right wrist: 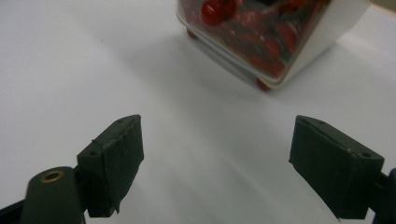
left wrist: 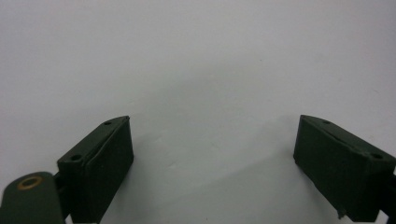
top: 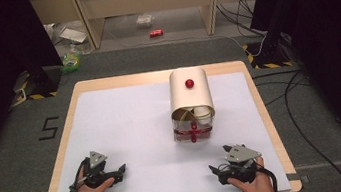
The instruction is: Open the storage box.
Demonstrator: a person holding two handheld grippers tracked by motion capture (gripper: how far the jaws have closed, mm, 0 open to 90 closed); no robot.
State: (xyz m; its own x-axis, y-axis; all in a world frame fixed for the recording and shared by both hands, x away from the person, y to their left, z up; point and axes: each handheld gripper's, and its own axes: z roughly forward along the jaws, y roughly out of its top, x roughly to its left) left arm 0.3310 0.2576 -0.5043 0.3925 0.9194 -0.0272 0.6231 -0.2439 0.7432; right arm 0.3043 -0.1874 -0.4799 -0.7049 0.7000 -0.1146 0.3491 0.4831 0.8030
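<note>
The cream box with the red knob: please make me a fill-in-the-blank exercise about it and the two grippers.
1. The knob on the cream box is ____.
2. The fingers of the right gripper stand ____.
3. Between the fingers of the left gripper there is ____.

Missing words: red; open; nothing

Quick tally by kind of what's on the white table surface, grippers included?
Cream bread-bin-style box with red knob: 1
Handheld grippers: 2, left gripper and right gripper, both with fingers open, holding nothing
Total: 3
</note>
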